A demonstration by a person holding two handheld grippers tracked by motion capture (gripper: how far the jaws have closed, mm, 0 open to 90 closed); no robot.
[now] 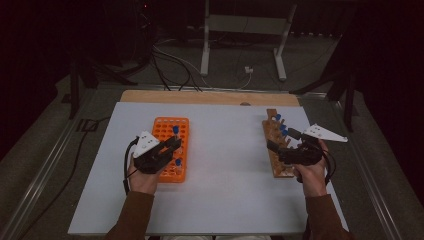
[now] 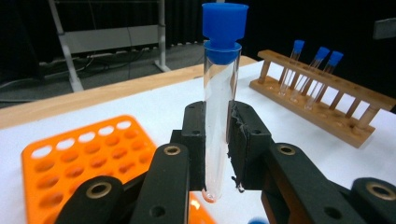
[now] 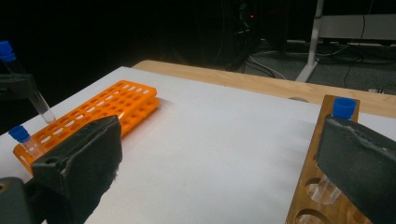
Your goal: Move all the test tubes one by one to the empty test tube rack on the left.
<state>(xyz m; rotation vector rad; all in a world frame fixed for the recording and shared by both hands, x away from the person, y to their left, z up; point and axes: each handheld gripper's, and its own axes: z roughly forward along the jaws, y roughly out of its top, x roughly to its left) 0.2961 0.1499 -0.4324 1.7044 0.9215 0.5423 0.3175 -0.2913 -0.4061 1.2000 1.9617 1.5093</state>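
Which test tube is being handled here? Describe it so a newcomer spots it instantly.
On the white table top, find the orange plastic rack at the left. Just above it, the left tongs clamp a clear glass tube with a blue cap; unlike its neighbours, it stands in no rack.

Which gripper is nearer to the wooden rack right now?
Right. The right gripper hangs open right over the wooden rack at the table's right side, while the left gripper holds a blue-capped tube above the orange rack, far across the table.
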